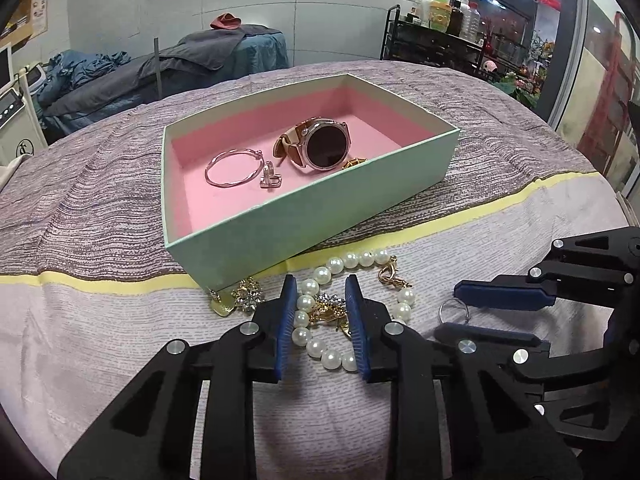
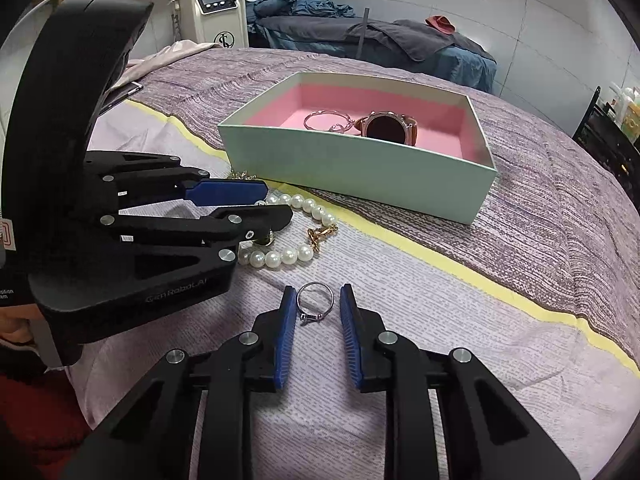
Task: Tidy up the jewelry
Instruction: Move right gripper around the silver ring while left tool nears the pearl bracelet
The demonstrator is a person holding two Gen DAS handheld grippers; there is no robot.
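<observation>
A mint box (image 1: pixel 320 216) with pink lining holds a watch (image 1: pixel 324 146), a bangle (image 1: pixel 234 168) and a small clip (image 1: pixel 271 176). In front of it on the cloth lie a pearl bracelet (image 1: pixel 320 350) with a gold piece (image 1: pixel 330 312) inside its loop, and a gold brooch (image 1: pixel 236 298). My left gripper (image 1: pixel 320 286) is open, its fingers either side of the gold piece and pearls. My right gripper (image 2: pixel 316 294) is open around a silver ring (image 2: pixel 315 302) lying on the cloth. The box (image 2: pixel 360 168) and pearls (image 2: pixel 280 256) also show in the right wrist view.
The striped purple bedcover (image 1: pixel 100 200) has a yellow band (image 1: pixel 440 224) running under the box's near corner. A dark massage bed (image 2: pixel 360 36) and a white machine (image 2: pixel 216 4) stand behind. A shelf with bottles (image 1: pixel 440 12) is at the back right.
</observation>
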